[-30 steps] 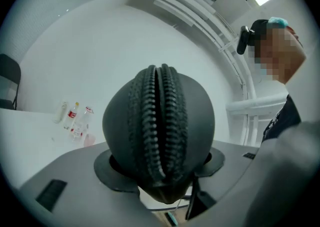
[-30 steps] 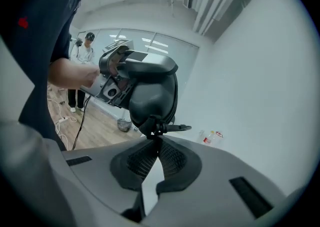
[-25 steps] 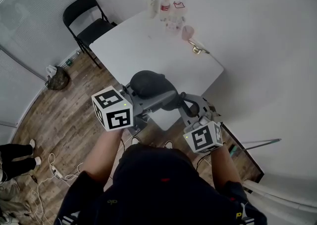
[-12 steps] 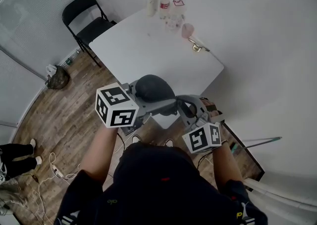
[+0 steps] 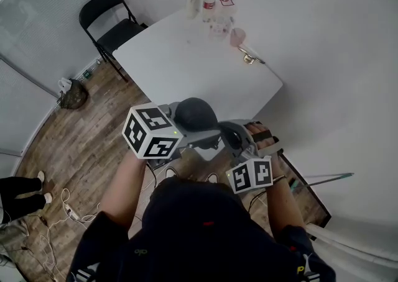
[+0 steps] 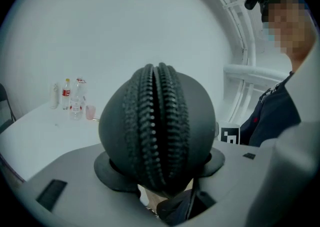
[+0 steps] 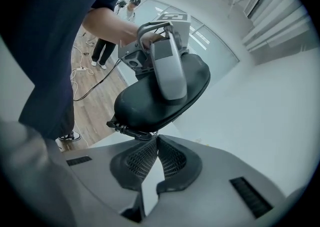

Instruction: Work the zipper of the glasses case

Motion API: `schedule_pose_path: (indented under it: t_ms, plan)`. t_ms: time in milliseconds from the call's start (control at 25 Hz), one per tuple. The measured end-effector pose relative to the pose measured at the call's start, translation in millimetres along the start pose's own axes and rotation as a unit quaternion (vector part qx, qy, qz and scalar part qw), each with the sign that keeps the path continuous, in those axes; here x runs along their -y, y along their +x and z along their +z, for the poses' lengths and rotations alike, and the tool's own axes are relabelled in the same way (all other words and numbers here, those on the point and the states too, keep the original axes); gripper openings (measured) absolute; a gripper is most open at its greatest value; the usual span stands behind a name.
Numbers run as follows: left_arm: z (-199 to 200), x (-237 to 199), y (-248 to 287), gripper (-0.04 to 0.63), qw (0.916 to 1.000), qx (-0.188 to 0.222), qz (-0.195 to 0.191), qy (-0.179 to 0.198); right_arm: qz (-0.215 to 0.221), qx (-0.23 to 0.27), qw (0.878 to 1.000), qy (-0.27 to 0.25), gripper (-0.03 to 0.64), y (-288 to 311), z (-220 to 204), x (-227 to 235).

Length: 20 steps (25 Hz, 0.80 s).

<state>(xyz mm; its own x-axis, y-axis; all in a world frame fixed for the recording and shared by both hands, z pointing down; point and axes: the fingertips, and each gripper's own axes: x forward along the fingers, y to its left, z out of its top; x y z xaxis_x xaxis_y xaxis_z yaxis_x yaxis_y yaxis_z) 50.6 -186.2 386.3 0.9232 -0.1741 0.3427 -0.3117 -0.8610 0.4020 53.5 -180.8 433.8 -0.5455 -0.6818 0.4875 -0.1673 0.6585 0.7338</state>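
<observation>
My left gripper point(image 6: 160, 167) clamps its wide jaws around the glasses case point(image 6: 160, 121), my right gripper point(image 7: 156, 138) pinches shut at its end, seemingly on the zipper pull point(image 7: 129, 130), white table point(image 5: 186, 63) ahead of both jaws, wood floor point(image 5: 81, 131) beneath.

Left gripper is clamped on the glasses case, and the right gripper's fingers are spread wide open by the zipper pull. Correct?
Not the right one. The right gripper view shows the right gripper with its fingers closed together, tips pinching the zipper pull at the end of the glasses case. The left gripper is indeed clamped on it.
</observation>
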Motion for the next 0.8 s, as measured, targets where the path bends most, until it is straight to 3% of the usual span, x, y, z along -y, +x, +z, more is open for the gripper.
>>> schedule_pose_path:
  t_ms: [120, 280, 480, 800]
  plan:
    - [-6.6, 0.5, 3.3, 0.282, 0.9998, -0.018, 0.002, 0.009, 0.003, 0.002, 1.0, 0.004, 0.02, 1.5, 0.5, 0.5]
    - [-28.1, 3.0, 17.4, 0.282, 0.9962, -0.072, 0.009, 0.05, -0.009, 0.013, 1.0, 0.024, 0.02, 2.1, 5.0, 13.5]
    - [-34.5, -3.0, 24.1, 0.282, 0.996, -0.076, 0.012, 0.047, -0.006, 0.014, 1.0, 0.027, 0.02, 5.7, 2.7, 20.0]
    - [-56.8, -12.7, 36.7, 0.282, 0.9877, -0.127, 0.034, 0.085, -0.011, 0.013, 1.0, 0.023, 0.02, 8.8, 0.8, 26.3]
